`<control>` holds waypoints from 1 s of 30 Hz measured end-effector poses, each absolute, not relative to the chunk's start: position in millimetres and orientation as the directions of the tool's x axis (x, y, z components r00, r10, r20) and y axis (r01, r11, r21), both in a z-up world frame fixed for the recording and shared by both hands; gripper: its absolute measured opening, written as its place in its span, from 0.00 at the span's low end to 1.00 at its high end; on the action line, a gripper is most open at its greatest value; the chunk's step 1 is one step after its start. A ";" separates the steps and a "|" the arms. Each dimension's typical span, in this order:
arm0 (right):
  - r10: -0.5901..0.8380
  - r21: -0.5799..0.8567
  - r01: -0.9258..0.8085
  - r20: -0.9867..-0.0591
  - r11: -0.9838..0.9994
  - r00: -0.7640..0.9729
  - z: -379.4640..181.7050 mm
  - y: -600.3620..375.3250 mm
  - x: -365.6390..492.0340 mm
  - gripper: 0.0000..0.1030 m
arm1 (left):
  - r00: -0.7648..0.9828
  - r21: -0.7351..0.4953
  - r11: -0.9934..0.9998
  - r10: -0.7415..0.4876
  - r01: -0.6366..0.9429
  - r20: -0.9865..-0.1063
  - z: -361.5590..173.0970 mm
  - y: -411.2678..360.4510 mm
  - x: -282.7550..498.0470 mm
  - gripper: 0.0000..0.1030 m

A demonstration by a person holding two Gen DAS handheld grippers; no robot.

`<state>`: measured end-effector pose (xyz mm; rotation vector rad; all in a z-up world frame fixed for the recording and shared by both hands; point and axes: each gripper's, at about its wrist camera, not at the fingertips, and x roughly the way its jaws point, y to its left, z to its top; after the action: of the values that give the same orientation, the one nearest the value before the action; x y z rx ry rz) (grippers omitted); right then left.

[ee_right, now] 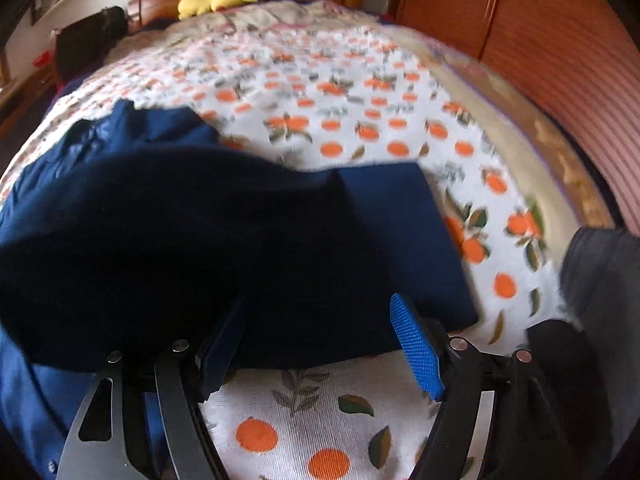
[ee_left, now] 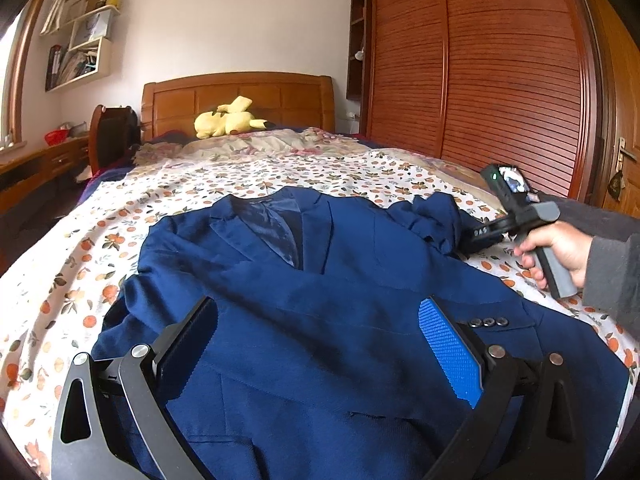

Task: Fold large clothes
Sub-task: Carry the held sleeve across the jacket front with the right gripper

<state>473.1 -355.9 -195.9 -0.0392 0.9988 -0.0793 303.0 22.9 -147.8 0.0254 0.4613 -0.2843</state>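
A navy blue suit jacket point(ee_left: 320, 288) lies face up on the bed, collar toward the headboard. My left gripper point(ee_left: 320, 320) is open, hovering over the jacket's lower front, with nothing between its fingers. My right gripper point(ee_left: 472, 236) is seen from the left wrist view at the jacket's bunched right shoulder and sleeve point(ee_left: 432, 216). In the right wrist view the right gripper point(ee_right: 316, 320) is open, its fingers either side of the dark blue sleeve fabric point(ee_right: 280, 248); the picture is blurred.
The bed has an orange-print sheet point(ee_left: 224, 176) and a wooden headboard point(ee_left: 240, 100). A yellow plush toy point(ee_left: 228, 120) lies at the pillows. A wooden wardrobe point(ee_left: 500, 72) stands on the right, a desk and chair point(ee_left: 108, 136) on the left.
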 end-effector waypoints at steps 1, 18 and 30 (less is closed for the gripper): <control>-0.081 -0.065 0.048 -0.841 0.997 0.535 -197.1 -355.6 473.7 0.68 | 0.857 -0.040 0.961 -0.263 0.275 -0.444 -147.1 24.0 302.5 0.98; -0.065 -0.107 -0.017 -0.713 0.994 0.698 -116.4 -313.0 426.0 0.03 | 0.858 -0.033 0.960 -0.265 0.279 -0.441 -134.4 39.2 282.6 0.98; 0.167 -0.097 -0.283 -0.614 0.954 0.771 -56.6 -198.7 347.4 0.03 | 0.861 -0.041 0.962 -0.261 0.271 -0.438 -125.0 57.4 265.0 0.98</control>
<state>347.4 -198.7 -56.6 -0.1884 0.6459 0.2453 265.0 57.4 -125.0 0.0221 0.4560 -0.2788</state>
